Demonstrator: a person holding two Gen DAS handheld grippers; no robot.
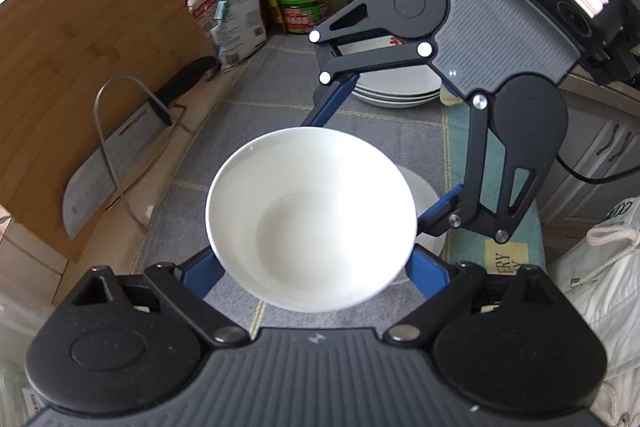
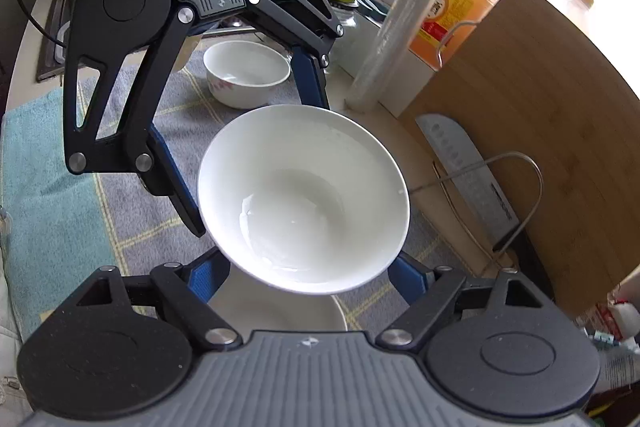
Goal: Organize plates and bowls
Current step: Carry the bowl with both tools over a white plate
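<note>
A plain white bowl (image 1: 312,219) (image 2: 304,203) is held in the air between both grippers, above the grey checked mat. My left gripper (image 1: 314,267) has its blue fingers pressed on the bowl's sides from one end. My right gripper (image 2: 308,267) does the same from the opposite end, and shows in the left view (image 1: 384,155). Under the bowl lies a white plate (image 1: 426,203) (image 2: 280,311). A stack of white plates (image 1: 394,89) sits farther along the mat. A second white bowl (image 2: 246,73) with a red mark stands behind the left gripper (image 2: 256,163).
A bamboo cutting board (image 1: 88,67) (image 2: 540,131) leans on the wall with a cleaver (image 1: 120,155) and wire rack (image 2: 516,195) before it. Bottles and jars (image 1: 308,7) crowd the far corner. A film roll (image 2: 412,15) and oil jug (image 2: 460,3) stand by the window. A teal towel (image 2: 44,179) lies beside the mat.
</note>
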